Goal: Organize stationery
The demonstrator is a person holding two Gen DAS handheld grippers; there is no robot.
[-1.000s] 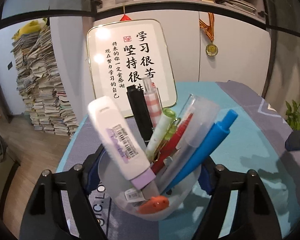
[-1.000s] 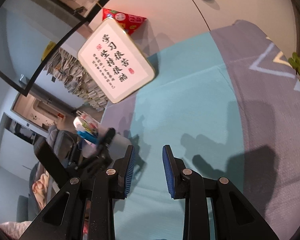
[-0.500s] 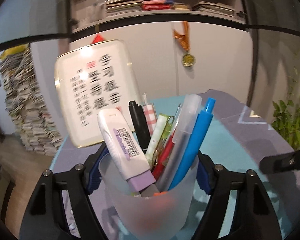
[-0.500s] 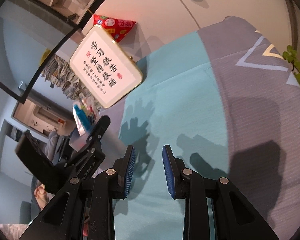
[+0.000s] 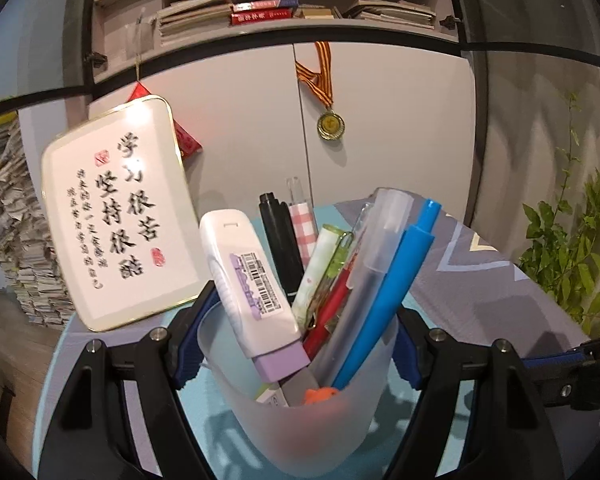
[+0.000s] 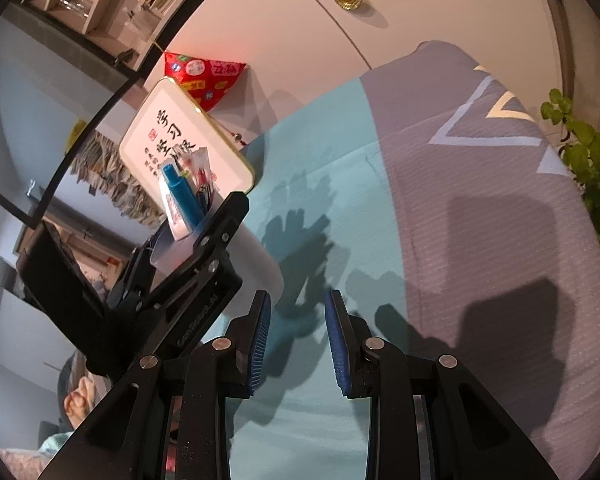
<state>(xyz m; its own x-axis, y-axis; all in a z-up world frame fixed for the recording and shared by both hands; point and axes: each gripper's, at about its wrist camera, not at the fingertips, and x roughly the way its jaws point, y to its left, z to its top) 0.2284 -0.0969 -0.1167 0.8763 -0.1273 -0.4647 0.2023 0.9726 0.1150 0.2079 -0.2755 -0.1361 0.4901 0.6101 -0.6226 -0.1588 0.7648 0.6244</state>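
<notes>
My left gripper (image 5: 298, 340) is shut on a frosted translucent cup (image 5: 300, 420), one blue pad on each side of its wall. The cup stands upright and holds a white and purple correction tape (image 5: 248, 280), a black pen (image 5: 280, 240), a blue pen (image 5: 396, 280), a red pen (image 5: 328, 320), a clear pen (image 5: 376, 248) and several more. In the right wrist view the cup (image 6: 256, 256) is at the left, over the teal cloth (image 6: 332, 152). My right gripper (image 6: 298, 308) is open, with nothing between its pads, a little right of the cup.
A framed calligraphy board (image 5: 116, 216) leans on the white cabinet behind the table, with a red packet (image 6: 204, 76) beside it. A medal (image 5: 330, 124) hangs on the cabinet door. A green plant (image 5: 568, 256) grows past the table's right edge. Paper stacks (image 5: 8, 220) stand at far left.
My left gripper has carried the cup to the right across the table, nearer my right gripper, and the cup now stands more upright. The right gripper has shifted a little.
</notes>
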